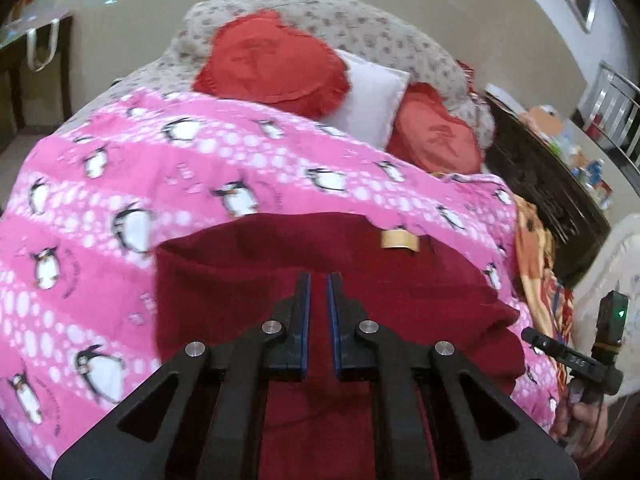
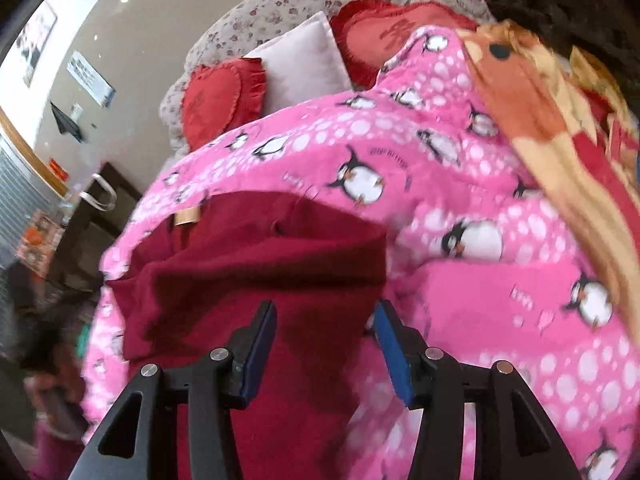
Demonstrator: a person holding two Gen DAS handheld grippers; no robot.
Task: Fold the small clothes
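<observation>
At lower centre of the left wrist view, the left gripper [image 1: 318,280] has its jaws nearly together, though a pinch is unclear, over the dark red garment [image 1: 248,280]. Lower centre in the right view, the right gripper [image 2: 326,312] stands half open, empty, above that garment on the pink penguin blanket [image 2: 460,184].

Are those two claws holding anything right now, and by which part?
The right gripper stands open, holding nothing. The left gripper is shut over the dark red garment; whether any fabric is pinched between its fingers cannot be told.
</observation>
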